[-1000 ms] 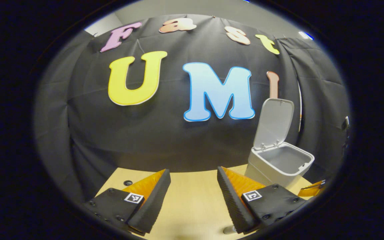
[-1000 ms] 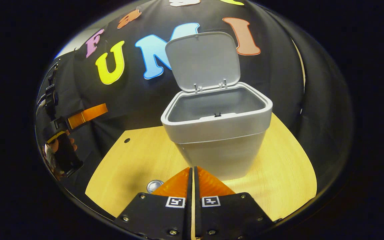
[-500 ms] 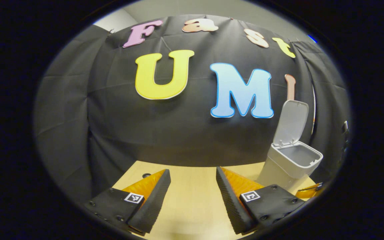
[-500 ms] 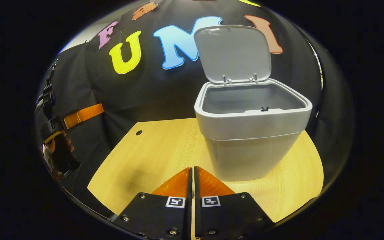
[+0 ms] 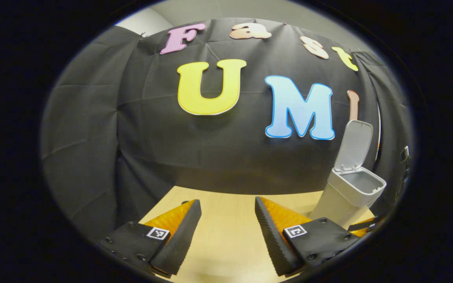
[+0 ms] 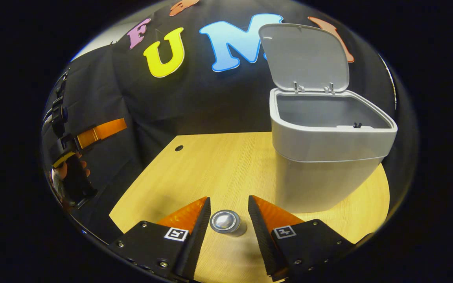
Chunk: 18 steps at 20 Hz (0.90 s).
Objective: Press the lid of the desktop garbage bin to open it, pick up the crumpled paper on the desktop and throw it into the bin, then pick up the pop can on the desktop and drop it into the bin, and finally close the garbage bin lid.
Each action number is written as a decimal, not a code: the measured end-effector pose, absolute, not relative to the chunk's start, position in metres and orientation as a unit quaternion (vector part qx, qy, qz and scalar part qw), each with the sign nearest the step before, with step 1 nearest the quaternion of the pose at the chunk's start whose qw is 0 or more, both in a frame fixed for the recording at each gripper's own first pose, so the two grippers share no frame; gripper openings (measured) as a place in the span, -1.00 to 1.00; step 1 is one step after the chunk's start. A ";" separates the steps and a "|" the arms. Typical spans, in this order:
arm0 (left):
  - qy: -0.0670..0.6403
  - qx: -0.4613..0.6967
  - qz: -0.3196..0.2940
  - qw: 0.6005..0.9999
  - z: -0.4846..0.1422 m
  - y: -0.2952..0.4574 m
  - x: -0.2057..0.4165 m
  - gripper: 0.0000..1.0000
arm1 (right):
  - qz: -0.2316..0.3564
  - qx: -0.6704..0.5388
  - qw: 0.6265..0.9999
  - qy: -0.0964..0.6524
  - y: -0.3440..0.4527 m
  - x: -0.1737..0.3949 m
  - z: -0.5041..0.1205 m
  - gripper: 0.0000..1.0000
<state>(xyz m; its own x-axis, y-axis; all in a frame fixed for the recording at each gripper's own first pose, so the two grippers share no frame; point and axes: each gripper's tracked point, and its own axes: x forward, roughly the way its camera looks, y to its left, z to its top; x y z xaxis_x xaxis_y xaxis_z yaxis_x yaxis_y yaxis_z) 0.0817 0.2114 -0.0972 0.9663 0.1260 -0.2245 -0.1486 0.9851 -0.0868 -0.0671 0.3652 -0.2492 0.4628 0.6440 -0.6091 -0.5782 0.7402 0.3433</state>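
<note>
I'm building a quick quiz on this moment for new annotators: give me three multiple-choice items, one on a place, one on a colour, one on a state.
1. Where does the pop can stand?
A. between the right gripper's jaws
B. inside the bin
C. on the lid

2. What colour is the garbage bin?
A. red
B. light grey
C. green

3. How is the bin's lid?
A. shut flat
B. lying on the table
C. raised on its hinges

Answers: 1 A, the can's top shows on the table in the gap between the open jaws; 2 B, body and lid are both pale grey; 3 C, the lid stands up behind the open mouth.
</note>
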 end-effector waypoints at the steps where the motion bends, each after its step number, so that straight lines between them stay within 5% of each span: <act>1: 0.110 -0.052 0.072 0.990 -0.096 0.215 0.079 0.82 | 0.363 0.043 0.851 0.377 0.370 -0.069 -0.250 0.33; 4: 0.110 -0.052 0.081 0.989 -0.097 0.224 0.073 0.82 | 0.371 0.035 0.842 0.389 0.377 -0.075 -0.259 0.94; 18: 0.118 -0.046 0.115 0.985 -0.101 0.255 0.044 0.82 | 0.387 -0.036 0.823 0.415 0.401 -0.086 -0.316 0.95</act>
<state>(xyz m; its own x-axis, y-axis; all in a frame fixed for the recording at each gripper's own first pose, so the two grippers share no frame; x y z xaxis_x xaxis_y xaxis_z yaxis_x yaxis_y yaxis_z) 0.0438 0.2547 -0.1009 0.9460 0.2147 -0.2427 -0.2366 0.9695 -0.0645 -0.0863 0.4011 -0.3164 0.3563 0.6064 -0.7109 -0.6667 0.6980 0.2613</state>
